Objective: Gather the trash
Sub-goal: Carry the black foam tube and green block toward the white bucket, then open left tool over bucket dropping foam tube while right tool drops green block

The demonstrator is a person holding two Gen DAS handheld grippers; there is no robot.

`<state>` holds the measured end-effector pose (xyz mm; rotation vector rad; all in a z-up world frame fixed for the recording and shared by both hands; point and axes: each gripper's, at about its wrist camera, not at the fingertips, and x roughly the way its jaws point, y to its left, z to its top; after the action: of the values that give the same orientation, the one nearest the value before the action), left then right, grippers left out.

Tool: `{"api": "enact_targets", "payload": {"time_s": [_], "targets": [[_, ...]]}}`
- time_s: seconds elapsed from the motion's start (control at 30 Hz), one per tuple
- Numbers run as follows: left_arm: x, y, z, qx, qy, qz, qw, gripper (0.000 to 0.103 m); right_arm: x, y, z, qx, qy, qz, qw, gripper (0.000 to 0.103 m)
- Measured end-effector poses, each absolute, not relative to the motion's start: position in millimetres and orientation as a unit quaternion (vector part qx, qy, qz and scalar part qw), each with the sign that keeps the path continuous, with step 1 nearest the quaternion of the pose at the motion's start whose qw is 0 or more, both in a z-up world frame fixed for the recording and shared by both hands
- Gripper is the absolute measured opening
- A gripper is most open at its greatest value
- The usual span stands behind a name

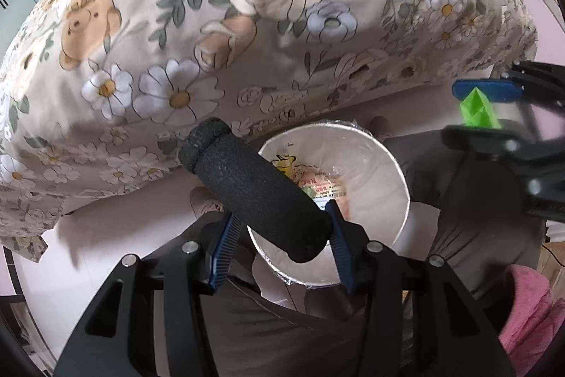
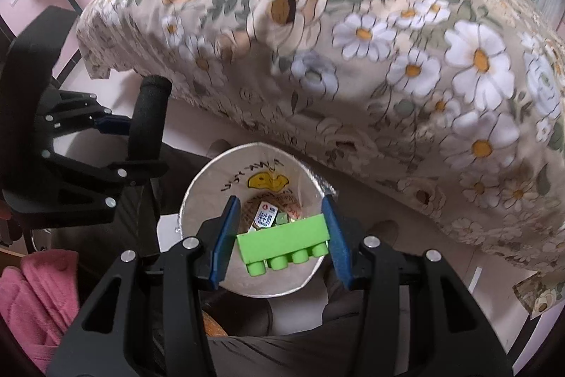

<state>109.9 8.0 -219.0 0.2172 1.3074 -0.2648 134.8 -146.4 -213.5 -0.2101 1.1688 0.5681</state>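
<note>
While both hands hung over the white trash bin (image 2: 247, 274), the left gripper (image 1: 282, 228) was clamped on a black foam cylinder (image 1: 254, 189), and the right gripper (image 2: 279, 235) was clamped on a green toy brick (image 2: 282, 246). Seen from the right wrist, the brick sat directly above the bin's mouth, studs toward the camera. From the left wrist, the cylinder lay across the bin's rim at about nine o'clock, its free end reaching out toward eleven o'clock over the edge of the floral bedspread (image 1: 247, 23). Inside the bin, a small milk carton (image 2: 265, 218) and some wrappers (image 1: 321, 186) already lay at the bottom, so part of the collecting looked done. Neither held piece had been dropped yet; releasing both into the bin seemed the step in hand. Whether more trash remained elsewhere could not be told from these views.
</note>
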Motion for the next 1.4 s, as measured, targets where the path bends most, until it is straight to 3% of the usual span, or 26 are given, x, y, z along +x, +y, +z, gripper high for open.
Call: {"api": "enact_targets", "payload": {"time_s": [0.83, 1.4], "targets": [[133, 6, -318, 0.080, 0.652, -0.085, 0.749, 0.051, 141, -115, -340, -0.140, 0.621, 0.236, 0.734, 0.049], [139, 0, -372, 0.061, 0.690, -0.095, 0.715, 0.051, 146, -104, -407, -0.083, 0.692, 0.240, 0.676, 0.049]]}}
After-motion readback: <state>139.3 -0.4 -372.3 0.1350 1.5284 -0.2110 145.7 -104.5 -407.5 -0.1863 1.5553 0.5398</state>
